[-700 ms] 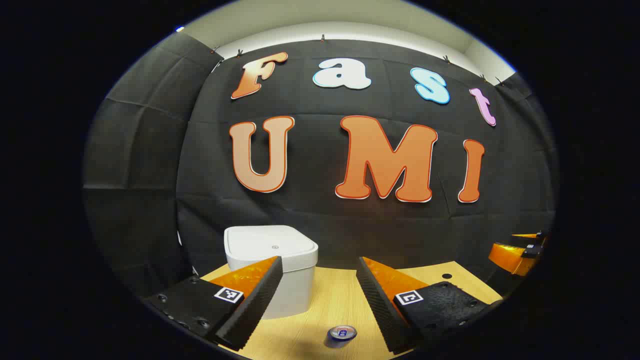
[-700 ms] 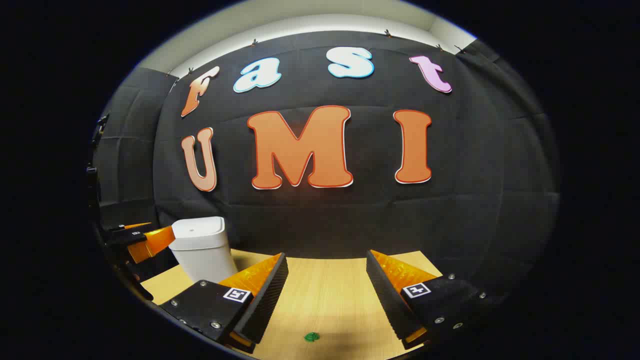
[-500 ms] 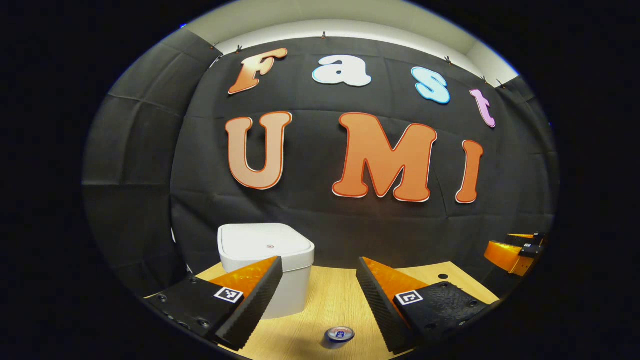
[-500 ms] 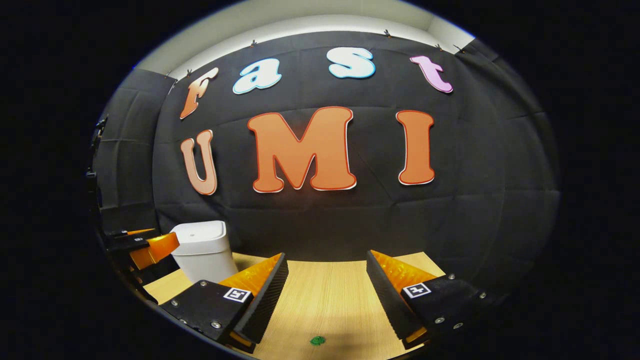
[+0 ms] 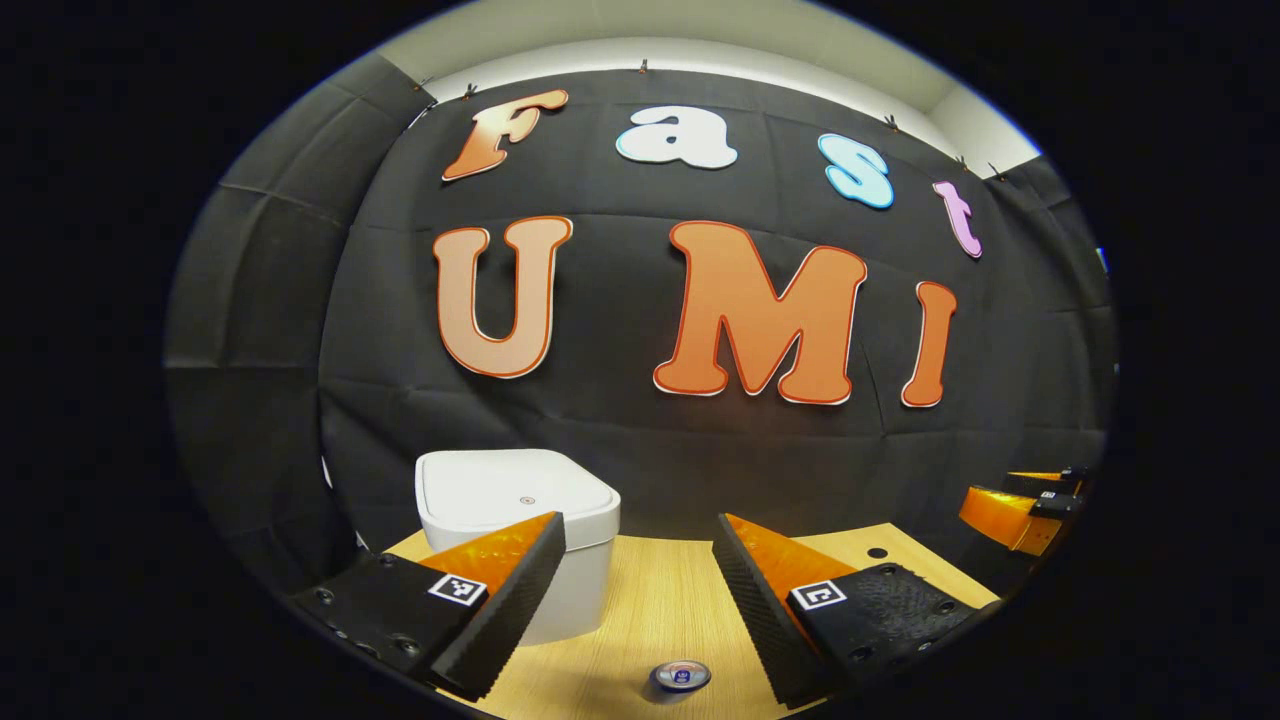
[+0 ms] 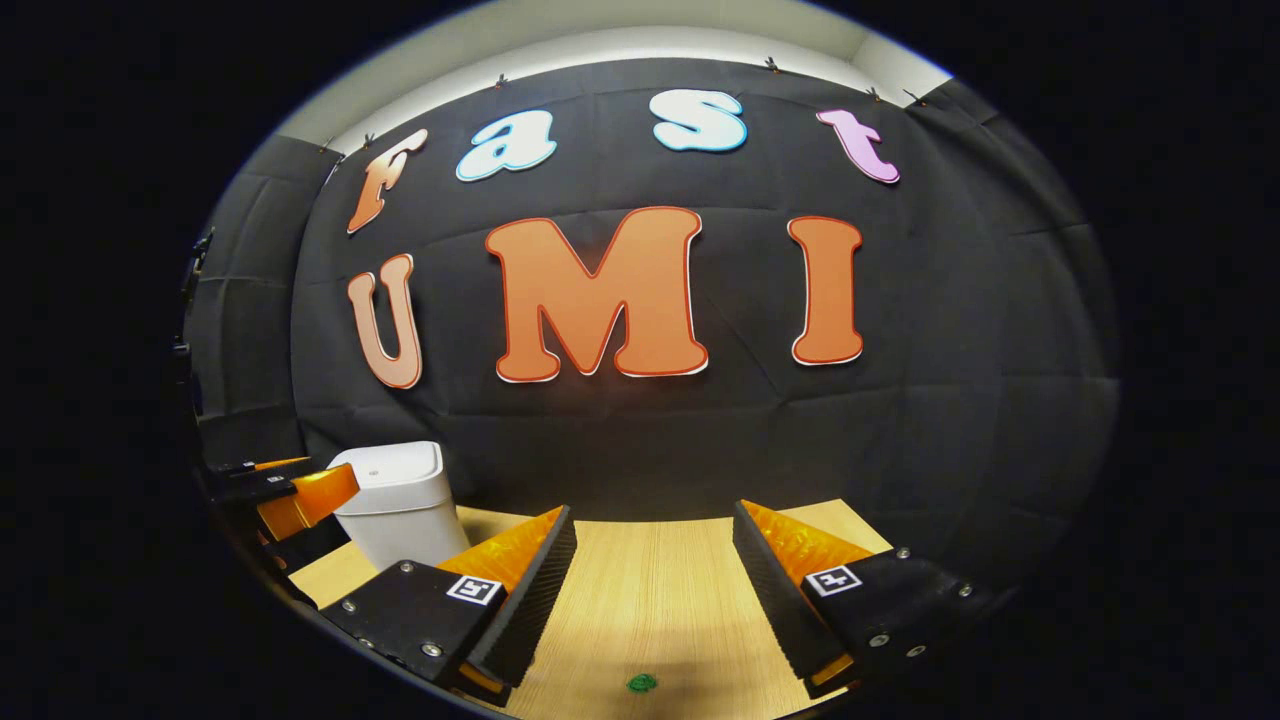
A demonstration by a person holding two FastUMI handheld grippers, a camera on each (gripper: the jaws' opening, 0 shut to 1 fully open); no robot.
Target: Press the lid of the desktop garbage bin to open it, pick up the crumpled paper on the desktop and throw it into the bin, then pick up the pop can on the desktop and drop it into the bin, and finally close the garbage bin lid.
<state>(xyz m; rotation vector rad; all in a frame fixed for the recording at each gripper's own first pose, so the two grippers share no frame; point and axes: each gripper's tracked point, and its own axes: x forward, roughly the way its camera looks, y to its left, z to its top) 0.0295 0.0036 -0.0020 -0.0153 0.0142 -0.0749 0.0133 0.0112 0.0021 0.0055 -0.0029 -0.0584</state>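
A white garbage bin (image 5: 520,530) with its lid down stands at the back left of the wooden desk (image 5: 660,610); in the right gripper view the bin (image 6: 400,500) is at far left. The pop can (image 5: 680,677) stands upright below and between the fingers of my left gripper (image 5: 635,590), which is open and holds nothing. A small green crumpled paper (image 6: 641,684) lies on the desk under my right gripper (image 6: 655,585), also open and holding nothing. The other gripper appears at the edge of each view: the right gripper (image 5: 1020,500) and the left gripper (image 6: 290,490).
The black cloth wall rises right behind the desk. A small dark hole (image 5: 877,553) marks the desk's back right corner. Bare wood (image 6: 650,560) stretches between the bin and the right edge.
Both views have shifted slightly: the bin slid a little left in the left gripper view, and the paper moved slightly right in the right gripper view. Both grippers remain open.
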